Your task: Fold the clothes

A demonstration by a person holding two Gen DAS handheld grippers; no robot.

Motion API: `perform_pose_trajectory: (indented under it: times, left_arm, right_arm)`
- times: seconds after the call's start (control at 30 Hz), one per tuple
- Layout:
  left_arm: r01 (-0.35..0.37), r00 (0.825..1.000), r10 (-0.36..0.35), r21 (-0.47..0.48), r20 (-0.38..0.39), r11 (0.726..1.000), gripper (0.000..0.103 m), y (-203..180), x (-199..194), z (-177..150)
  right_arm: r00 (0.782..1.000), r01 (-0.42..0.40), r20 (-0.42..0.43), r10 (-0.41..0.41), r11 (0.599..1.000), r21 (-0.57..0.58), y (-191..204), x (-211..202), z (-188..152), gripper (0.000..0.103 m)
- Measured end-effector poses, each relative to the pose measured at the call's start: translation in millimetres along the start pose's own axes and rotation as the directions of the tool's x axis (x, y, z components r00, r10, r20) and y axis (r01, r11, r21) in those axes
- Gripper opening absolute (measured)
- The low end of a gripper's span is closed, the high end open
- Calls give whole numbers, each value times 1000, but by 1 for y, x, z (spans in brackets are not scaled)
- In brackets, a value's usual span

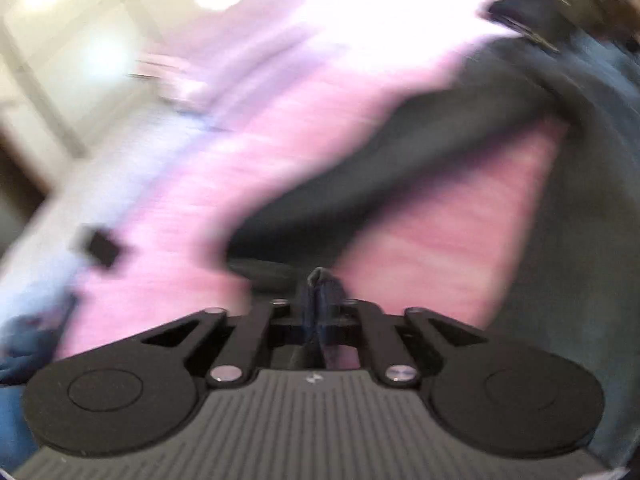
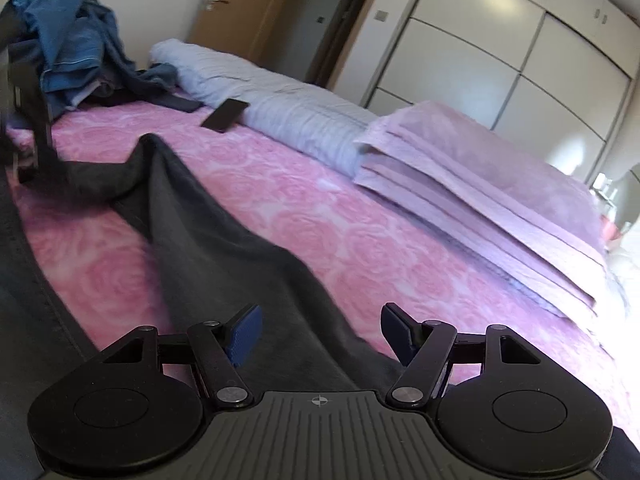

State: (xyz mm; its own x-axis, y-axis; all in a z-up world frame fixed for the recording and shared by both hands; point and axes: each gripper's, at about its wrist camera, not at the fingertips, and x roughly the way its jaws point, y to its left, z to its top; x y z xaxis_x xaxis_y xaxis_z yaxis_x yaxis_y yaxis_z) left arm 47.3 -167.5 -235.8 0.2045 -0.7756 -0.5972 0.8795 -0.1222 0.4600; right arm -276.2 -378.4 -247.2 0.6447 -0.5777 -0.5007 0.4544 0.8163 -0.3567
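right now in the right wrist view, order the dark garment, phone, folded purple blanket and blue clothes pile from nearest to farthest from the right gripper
1. Dark garment: directly under the open right gripper, running away to the left.
2. Folded purple blanket: to the right, on the pink bed.
3. Phone: ahead, centre-left, by the pale blue quilt.
4. Blue clothes pile: far left corner.

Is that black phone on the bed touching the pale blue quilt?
Touching. In the right wrist view the black phone lies on the pink bedspread with its far edge tucked against the pale blue quilt; no gap shows between them.
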Motion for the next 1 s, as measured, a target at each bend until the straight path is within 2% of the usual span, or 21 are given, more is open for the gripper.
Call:
perform_pose_trajectory:
  times: [0.07, 0.1, 0.17, 0.23, 0.27, 0.3, 0.33, 0.37, 0.43, 0.5, 0.53, 0.57, 0.6, 0.67, 0.7, 0.73, 0.8, 0.83, 1.0]
  left_arm:
    - [-136, 991, 136, -44, -8, 990, 2, 52, 1, 0]
    - [-221, 975, 220, -73, -31, 972, 2, 81, 9, -1]
    - [-365, 930, 352, -161, -102, 917, 1, 132, 27, -8]
    - [-444, 895, 412, -266, -171, 856, 3, 170, 41, -19]
    - [-449, 893, 410, -297, -186, 843, 11, 175, 44, -25]
    - [-444, 895, 401, -319, -193, 837, 15, 176, 46, -30]
    - [-417, 908, 377, -305, -184, 856, 26, 168, 49, -36]
    - [-374, 926, 340, -264, -166, 889, 32, 153, 52, -41]
    - [-282, 956, 261, -177, -135, 943, 33, 123, 57, -52]
    - [-167, 978, 167, 15, -124, 986, 34, 78, 68, -62]
    - [-112, 983, 128, 123, -129, 986, 35, 57, 74, -67]
    - [-63, 986, 97, 228, -139, 972, 36, 38, 80, -73]
    - [-13, 986, 67, 330, -153, 944, 36, 19, 86, -78]
    - [1, 982, 97, 516, -163, 857, 35, -8, 102, -89]
    - [2, 981, 110, 569, -161, 823, 34, -15, 108, -95]
    - [1, 980, 118, 594, -162, 805, 30, -18, 114, -97]
    - [3, 976, 134, 628, -171, 778, 7, -21, 126, -97]
    - [0, 975, 140, 630, -172, 777, 3, -19, 125, -97]
    - [-33, 972, 162, 586, -169, 810, 3, 11, 96, -98]
  right_arm:
    - [1000, 18, -4, -18, 999, 33, -6, 4, -1, 69]
    - [1000, 22, -9, -22, 998, 52, -7, 9, -1, 69]
    - [1000, 23, -15, -22, 996, 81, -7, 16, 2, 69]
    - [1000, 7, -15, -5, 995, 95, -1, 20, 5, 69]
    - [1000, -5, -13, 6, 996, 93, 3, 21, 6, 69]
    - [1000, -14, -12, 15, 996, 84, 7, 20, 6, 69]
    - [1000, -19, -14, 20, 997, 71, 11, 19, 5, 69]
    - [999, -25, -21, 26, 998, 65, 15, 19, 3, 69]
    - [999, -35, -38, 37, 998, 60, 21, 17, -2, 69]
    - [996, -67, -53, 70, 996, 55, 30, 16, -3, 69]
    - [994, -90, -61, 93, 995, 39, 36, 16, -3, 69]
    - [992, -103, -69, 104, 995, 10, 42, 15, -3, 69]
    - [992, -107, -76, 105, 994, -23, 48, 15, -4, 69]
    - [991, -101, -91, 95, 993, -65, 54, 17, -6, 69]
    - [991, -94, -100, 88, 994, -62, 54, 20, -8, 69]
    - [991, -88, -110, 81, 994, -60, 54, 22, -10, 69]
    - [990, -72, -121, 66, 996, -42, 50, 24, -14, 69]
    - [990, -64, -126, 59, 997, -32, 48, 25, -15, 69]
    - [991, -11, -133, 4, 999, -49, 38, 21, -17, 69]
